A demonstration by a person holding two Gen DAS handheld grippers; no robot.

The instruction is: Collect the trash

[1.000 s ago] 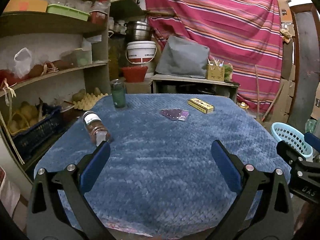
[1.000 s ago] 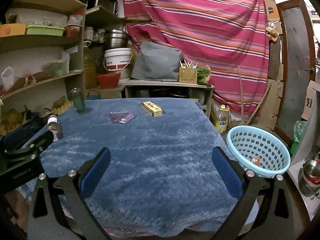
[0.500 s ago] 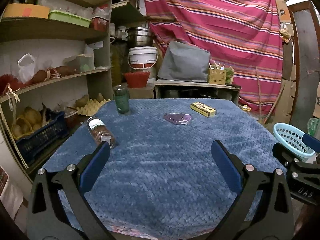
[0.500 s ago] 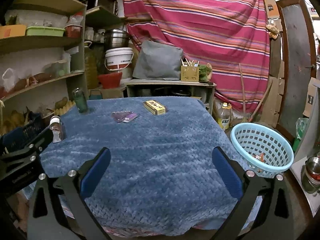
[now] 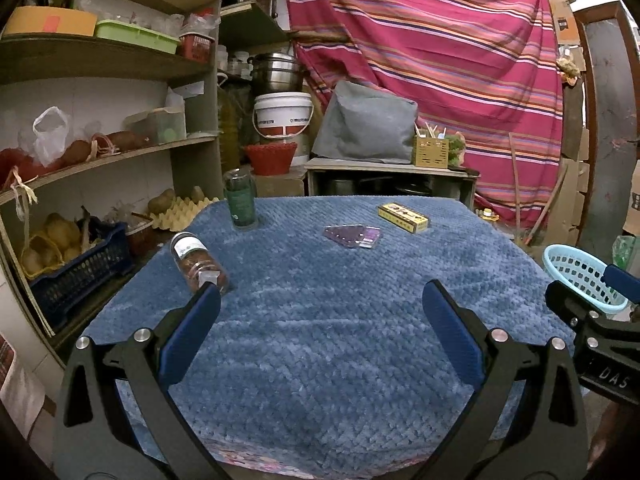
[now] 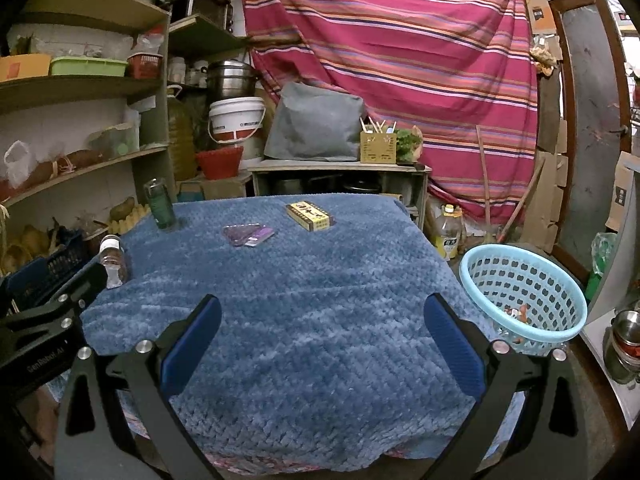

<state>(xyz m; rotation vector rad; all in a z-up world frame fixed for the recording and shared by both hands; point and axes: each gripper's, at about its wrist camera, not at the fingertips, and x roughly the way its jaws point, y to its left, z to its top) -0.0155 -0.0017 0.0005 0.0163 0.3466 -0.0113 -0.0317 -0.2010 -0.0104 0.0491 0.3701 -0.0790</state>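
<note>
Both grippers have drawn back slightly from the table over the last second, so the blue quilted tablecloth (image 5: 340, 340) shows more fully. The left gripper (image 5: 320, 316) and right gripper (image 6: 322, 318) hover over its near edge, blue-padded jaws spread wide, holding nothing. A clear glass jar with a white label and brown contents (image 5: 198, 262) lies on its side near the left edge. Beyond it stands a dark green upright bottle (image 5: 239, 204). A flat purple plastic wrapper (image 6: 248, 235) and a yellow patterned rectangular box (image 6: 310, 216) lie near the far edge. A light-blue perforated plastic basket (image 6: 520, 292) sits right of the table.
</note>
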